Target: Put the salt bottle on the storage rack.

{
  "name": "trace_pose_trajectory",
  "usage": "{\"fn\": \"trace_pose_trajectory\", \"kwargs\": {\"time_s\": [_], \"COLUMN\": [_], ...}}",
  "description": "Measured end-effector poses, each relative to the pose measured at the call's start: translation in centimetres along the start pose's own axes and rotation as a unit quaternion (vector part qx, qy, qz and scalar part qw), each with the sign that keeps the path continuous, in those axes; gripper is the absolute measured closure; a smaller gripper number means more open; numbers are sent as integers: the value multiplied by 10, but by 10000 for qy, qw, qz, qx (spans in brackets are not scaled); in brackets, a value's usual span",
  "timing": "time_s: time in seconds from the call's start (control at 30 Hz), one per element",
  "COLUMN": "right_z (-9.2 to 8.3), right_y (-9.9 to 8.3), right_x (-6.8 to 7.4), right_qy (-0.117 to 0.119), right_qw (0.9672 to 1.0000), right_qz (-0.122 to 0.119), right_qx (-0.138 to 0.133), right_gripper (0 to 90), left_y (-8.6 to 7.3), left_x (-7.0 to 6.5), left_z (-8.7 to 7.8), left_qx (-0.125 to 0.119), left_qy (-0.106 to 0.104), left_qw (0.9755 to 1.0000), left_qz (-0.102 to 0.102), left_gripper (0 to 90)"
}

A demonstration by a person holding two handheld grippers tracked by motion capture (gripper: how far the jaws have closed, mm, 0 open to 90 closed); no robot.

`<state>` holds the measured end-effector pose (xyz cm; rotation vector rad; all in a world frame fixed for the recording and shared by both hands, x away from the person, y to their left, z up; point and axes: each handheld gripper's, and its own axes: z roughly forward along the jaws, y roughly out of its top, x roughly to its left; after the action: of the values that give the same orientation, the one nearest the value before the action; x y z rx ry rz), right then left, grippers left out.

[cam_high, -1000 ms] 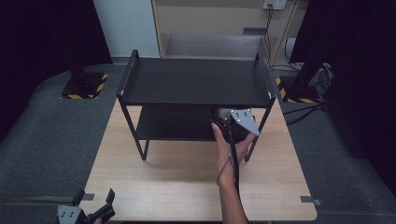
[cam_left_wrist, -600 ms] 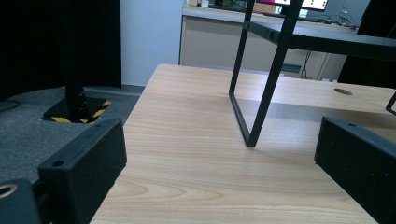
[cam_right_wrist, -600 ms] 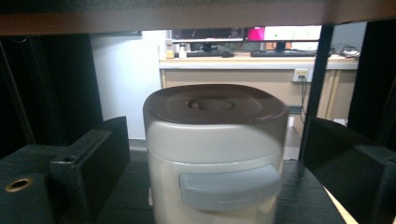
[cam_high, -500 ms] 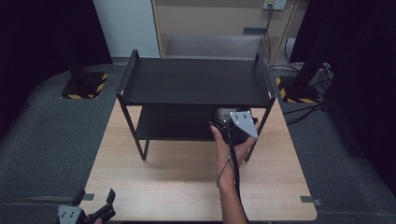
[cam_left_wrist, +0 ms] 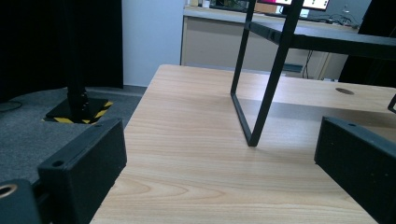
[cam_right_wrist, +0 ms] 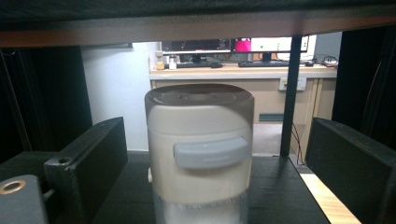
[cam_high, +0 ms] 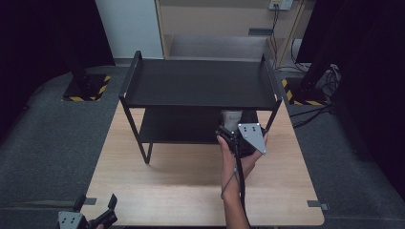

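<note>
A cream canister (cam_right_wrist: 201,149) with a grey tab on its lid stands upright on the lower board of a black two-tier shelf (cam_high: 200,86). From above, the canister (cam_high: 232,116) peeks out under the top board's front edge. My right gripper (cam_high: 234,128) reaches into the lower tier, held by a hand. Its jaws are open, one on each side of the canister, with gaps showing in the right gripper view. My left gripper (cam_high: 95,204) is open and holds nothing. It hovers at the table's near left corner, facing the shelf leg (cam_left_wrist: 266,93).
The shelf stands on a wooden table (cam_high: 181,191) surrounded by grey carpet. The top board hangs low over the canister. A black upright (cam_right_wrist: 290,93) of the frame rises behind the canister. A desk with monitors stands beyond.
My right gripper has drawn back slightly toward the person, leaving the canister on the lower board. The left gripper has not moved.
</note>
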<state>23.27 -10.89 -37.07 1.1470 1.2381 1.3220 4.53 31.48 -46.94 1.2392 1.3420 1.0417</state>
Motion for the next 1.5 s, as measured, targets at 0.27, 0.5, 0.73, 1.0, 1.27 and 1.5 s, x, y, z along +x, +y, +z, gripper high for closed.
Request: {"fn": "trace_pose_trajectory", "kwargs": {"time_s": [0.27,0.5,0.73,1.0,1.27,1.5], "right_z": [-30,-64,-97,-127,-147,-166], "right_y": [-11,-30,-53,-81,-98,-111], "right_x": [0,-4,-15,-39,-63,-84], "right_qy": [-9,118,271,279,228,171], "right_qw": [9999,9997,9996,9995,9995,9998], "right_qz": [69,92,-5,54,129,100], "right_qx": [-152,-215,-40,165,186,66], "right_gripper": [58,59,62,63,64,64], "left_y": [-1,-2,-4,-5,-5,-5], "left_x": [0,1,1,-1,-9,-13], "left_z": [-3,-5,-6,-4,3,15], "left_qx": [-18,-33,-58,-20,-30,-140], "left_qy": [24,36,70,53,94,276], "left_qw": [10000,10000,10000,10000,9998,9990], "left_qz": [-28,-6,-3,32,177,310], "left_gripper": [10,10,10,10,11,3]}}
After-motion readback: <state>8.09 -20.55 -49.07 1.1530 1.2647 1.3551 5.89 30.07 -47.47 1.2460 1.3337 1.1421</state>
